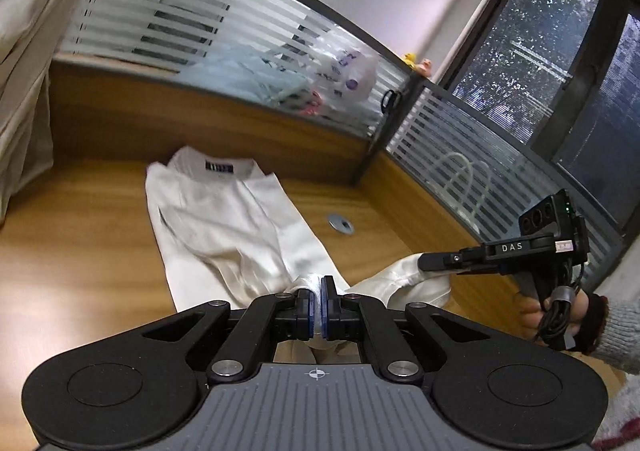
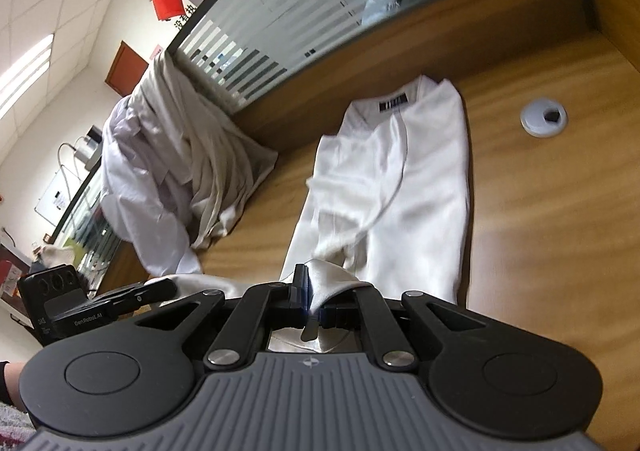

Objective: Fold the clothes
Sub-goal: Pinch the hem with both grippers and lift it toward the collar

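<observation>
— White cloth, that was what the left gripper [image 1: 318, 301] had from its own camera: the blue pads were squeezed together on a bunched bit of the white garment [image 1: 224, 219], with only that fabric between them.

— And where did the rest of it lie?

— Straight ahead of the fingers, stretched out on the wooden desk [image 1: 80, 243], collar and dark label [image 1: 219, 167] at the far end, near the partition. The near hem rose off the desk towards the pads. Off to the right of that tool, the right gripper [image 1: 430, 263] was clamped on another corner of the same hem, a hand [image 1: 556, 311] in a grey sleeve under it. A grey cable port [image 1: 341, 224] sat in the desk beyond the tool and to the right, apart from the cloth.

— And from the right wrist?

— Much the same. The right gripper [image 2: 314, 305] had its pads pinched on a fold of the white garment [image 2: 404, 187], which draped over the right finger. The body of it ran away ahead, label [image 2: 394, 102] farthest off. To the left of that tool the left gripper [image 2: 160, 285] bit the hem as well. Further left and ahead, a heap of pale clothes [image 2: 172, 171] hung over the partition onto the desk [image 2: 552, 211], not touching the garment. The cable port [image 2: 543, 117] lay ahead to the right.
</observation>
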`<control>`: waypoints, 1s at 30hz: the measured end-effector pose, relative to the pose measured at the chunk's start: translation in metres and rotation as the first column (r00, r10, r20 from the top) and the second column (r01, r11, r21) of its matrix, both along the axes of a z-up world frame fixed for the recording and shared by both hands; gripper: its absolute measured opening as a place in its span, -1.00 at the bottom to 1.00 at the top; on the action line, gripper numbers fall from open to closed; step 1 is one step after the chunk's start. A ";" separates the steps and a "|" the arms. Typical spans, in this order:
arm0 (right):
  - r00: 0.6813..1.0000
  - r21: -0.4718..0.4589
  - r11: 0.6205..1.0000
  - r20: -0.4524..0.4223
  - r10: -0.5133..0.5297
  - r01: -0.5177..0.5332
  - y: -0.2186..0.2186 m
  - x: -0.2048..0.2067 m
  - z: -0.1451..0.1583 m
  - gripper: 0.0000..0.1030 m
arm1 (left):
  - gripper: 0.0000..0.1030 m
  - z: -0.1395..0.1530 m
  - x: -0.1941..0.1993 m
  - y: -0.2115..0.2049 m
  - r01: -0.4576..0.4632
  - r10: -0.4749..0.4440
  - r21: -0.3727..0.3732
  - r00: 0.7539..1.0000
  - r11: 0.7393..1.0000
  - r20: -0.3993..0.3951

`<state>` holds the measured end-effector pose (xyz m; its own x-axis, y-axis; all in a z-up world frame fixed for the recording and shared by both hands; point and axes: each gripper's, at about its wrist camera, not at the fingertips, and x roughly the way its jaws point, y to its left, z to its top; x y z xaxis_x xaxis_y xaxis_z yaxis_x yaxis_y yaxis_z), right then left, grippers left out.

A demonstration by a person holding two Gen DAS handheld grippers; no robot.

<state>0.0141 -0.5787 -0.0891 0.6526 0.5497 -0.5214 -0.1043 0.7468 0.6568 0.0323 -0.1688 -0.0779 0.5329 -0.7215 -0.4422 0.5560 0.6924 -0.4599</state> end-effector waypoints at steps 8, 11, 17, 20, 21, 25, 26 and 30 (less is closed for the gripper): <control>0.999 -0.012 0.999 0.001 -0.035 0.035 -0.015 0.073 0.001 -0.90 | -0.89 -0.001 0.081 -0.006 0.003 -0.003 -0.003 1.000 1.000 0.011; 0.999 -0.014 0.999 -0.008 -0.046 0.046 -0.024 0.102 -0.001 -0.90 | -0.89 -0.004 0.112 -0.010 -0.006 0.006 -0.001 1.000 1.000 0.000; 0.997 0.006 0.998 -0.048 -0.067 0.067 -0.043 0.159 -0.016 -0.90 | -0.89 -0.016 0.169 -0.017 -0.019 0.020 0.003 0.999 1.000 -0.033; 0.995 0.006 0.998 -0.079 -0.062 0.063 -0.049 0.190 -0.030 -0.90 | -0.89 -0.028 0.196 -0.022 -0.030 0.030 0.014 0.998 0.999 -0.058; 0.994 0.009 0.998 -0.091 -0.062 0.064 -0.051 0.199 -0.036 -0.90 | -0.89 -0.034 0.204 -0.023 -0.031 0.033 0.018 0.997 0.999 -0.069; 0.988 0.025 0.997 -0.144 -0.063 0.068 -0.057 0.233 -0.059 -0.90 | -0.89 -0.057 0.235 -0.024 -0.044 0.049 0.037 0.991 0.998 -0.126; 0.986 0.030 0.997 -0.156 -0.062 0.068 -0.059 0.240 -0.065 -0.89 | -0.89 -0.063 0.241 -0.024 -0.051 0.056 0.041 0.988 0.998 -0.141; 0.978 0.039 0.996 -0.195 -0.071 0.080 -0.062 0.258 -0.083 -0.80 | -0.86 -0.081 0.260 -0.026 -0.082 0.088 0.035 0.977 0.996 -0.197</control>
